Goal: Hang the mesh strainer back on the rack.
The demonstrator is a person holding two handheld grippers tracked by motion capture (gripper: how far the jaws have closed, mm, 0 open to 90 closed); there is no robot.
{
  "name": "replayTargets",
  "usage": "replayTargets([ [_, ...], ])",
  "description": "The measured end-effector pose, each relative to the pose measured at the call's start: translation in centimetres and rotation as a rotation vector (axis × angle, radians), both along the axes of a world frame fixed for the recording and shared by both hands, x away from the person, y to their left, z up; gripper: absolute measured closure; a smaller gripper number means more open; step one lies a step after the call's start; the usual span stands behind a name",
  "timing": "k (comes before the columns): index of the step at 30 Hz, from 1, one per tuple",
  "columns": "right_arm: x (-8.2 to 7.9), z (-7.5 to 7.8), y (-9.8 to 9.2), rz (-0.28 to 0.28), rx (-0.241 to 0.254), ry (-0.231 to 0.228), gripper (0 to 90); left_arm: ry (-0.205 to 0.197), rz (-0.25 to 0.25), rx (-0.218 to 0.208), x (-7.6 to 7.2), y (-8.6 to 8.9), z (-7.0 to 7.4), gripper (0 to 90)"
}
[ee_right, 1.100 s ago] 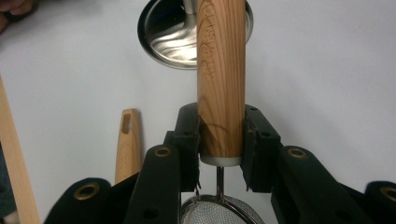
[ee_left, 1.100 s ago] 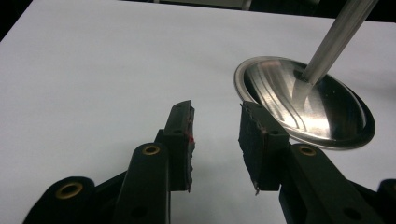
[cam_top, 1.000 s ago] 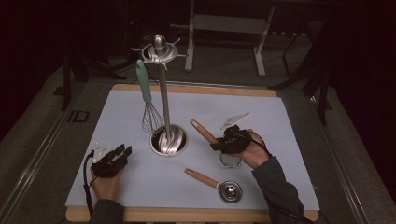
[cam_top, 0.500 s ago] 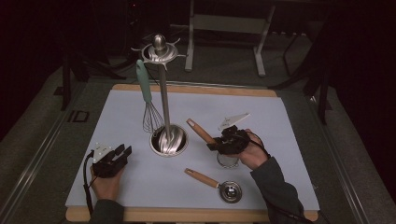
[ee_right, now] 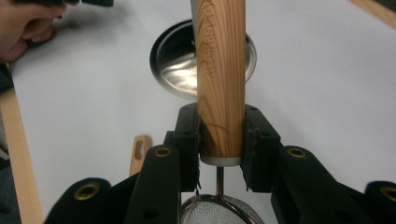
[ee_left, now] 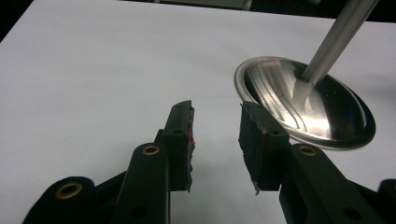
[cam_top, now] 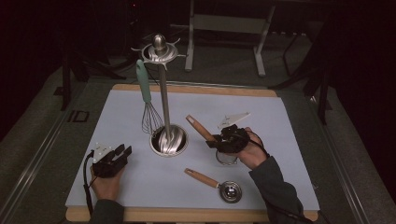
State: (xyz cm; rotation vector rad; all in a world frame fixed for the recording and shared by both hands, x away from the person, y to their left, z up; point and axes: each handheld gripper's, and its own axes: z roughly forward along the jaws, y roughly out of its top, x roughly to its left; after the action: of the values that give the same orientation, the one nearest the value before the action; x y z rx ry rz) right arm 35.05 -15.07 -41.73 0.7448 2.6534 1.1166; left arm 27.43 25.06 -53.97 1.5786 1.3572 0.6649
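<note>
With the right gripper (ee_right: 219, 140) clamped on the strainer's (cam_top: 227, 157) wooden handle (ee_right: 220, 79) and the left gripper (ee_left: 215, 140) agape, empty, at the bench's 8 o'clock, the strainer could swing and strike the stand (cam_top: 162, 88).

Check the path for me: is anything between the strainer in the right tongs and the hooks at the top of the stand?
Nothing visible blocks it. The right tongs grip the strainer by its wooden handle, right of the stand. The whisk hangs from the stand's left side.
</note>
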Motion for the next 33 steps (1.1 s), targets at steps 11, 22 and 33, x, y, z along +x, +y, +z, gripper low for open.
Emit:
replayTargets([
  [11, -0.5, 1.6, 0.3, -0.014, 0.054, -0.073, 71.3, -0.002, 0.002, -0.002, 0.0, 0.0, 0.0, 65.1],
  [22, -1.0, 2.6, 0.7, -0.013, 0.082, -0.11, 71.3, -0.001, 0.001, 0.002, 0.0, 0.0, 0.0, 65.1],
  [33, -1.3, 4.2, 1.8, -0.004, 0.13, -0.153, 71.3, -0.002, 0.0, 0.002, 0.0, 0.0, 0.0, 65.1],
])
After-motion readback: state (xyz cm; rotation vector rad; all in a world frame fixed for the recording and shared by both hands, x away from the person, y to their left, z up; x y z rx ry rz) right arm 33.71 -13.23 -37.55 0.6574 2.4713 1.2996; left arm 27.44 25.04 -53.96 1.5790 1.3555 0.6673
